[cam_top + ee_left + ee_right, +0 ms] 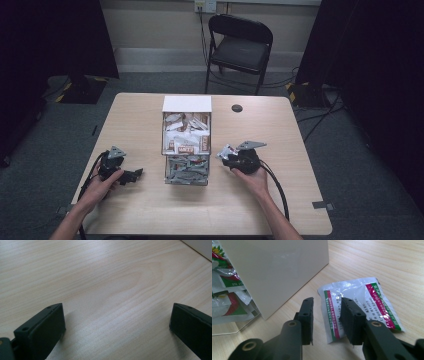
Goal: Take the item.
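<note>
The packet (362, 306) lies flat on the table (402, 262), lower right, between the right tongs (326, 305), which are let go. The left tongs (116, 320) gape wide, holding nothing. I think the next move is a pull back.

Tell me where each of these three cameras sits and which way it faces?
High view: above the person's side, looking forward and down on the table; both forearms and tools show.
Left gripper view: rides the left tool, facing bare tabletop between wide-apart jaws.
Right gripper view: rides the right tool, facing a sachet lying flat beside the clear box.
Shared: sachet and box also appear from above.
</note>
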`<state>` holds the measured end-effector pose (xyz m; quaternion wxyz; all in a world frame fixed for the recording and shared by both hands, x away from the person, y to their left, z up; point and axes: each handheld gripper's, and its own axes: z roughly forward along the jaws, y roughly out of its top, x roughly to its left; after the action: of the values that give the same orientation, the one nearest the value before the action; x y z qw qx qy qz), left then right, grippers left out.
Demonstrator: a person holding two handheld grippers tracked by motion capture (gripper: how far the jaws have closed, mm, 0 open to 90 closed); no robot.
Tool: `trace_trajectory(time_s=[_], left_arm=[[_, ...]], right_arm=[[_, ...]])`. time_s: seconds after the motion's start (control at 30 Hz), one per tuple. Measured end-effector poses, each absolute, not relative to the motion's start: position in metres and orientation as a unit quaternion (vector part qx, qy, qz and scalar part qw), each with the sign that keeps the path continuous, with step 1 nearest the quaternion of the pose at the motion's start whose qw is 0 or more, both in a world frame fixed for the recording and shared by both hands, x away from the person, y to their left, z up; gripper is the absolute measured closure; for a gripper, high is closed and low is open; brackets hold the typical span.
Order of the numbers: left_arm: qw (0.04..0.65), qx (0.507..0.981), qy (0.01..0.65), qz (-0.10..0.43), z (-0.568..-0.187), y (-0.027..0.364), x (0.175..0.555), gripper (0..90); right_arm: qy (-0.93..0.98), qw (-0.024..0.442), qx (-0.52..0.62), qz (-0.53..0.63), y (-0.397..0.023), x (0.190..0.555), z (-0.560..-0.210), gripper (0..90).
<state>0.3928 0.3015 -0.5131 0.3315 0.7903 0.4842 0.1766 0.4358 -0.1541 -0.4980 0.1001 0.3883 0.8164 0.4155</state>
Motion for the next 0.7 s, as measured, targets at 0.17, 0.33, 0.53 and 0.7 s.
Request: trace_trajectory(time_s=[0.17,0.33,0.53,0.7], left_arm=[[0.332,0.790,0.484,0.177,-0.513,0.302,0.393,0.0],[0.331,0.790,0.484,0.177,-0.513,0.302,0.393,0.0],[0.331,0.790,0.484,0.177,-0.513,0.302,0.393,0.0],[0.331,0.790,0.484,0.177,-0.513,0.302,0.393,0.0]], right_arm=[[0.806,0.108,0.399,0.423,-0.158,0.436,-0.495,44.8],[0.798,0.115,0.412,0.424,-0.161,0.436,-0.492,27.0],[0.793,0.116,0.422,0.423,-0.164,0.436,-0.489,20.3],[0.784,0.124,0.430,0.429,-0.170,0.435,-0.482,18.9]])
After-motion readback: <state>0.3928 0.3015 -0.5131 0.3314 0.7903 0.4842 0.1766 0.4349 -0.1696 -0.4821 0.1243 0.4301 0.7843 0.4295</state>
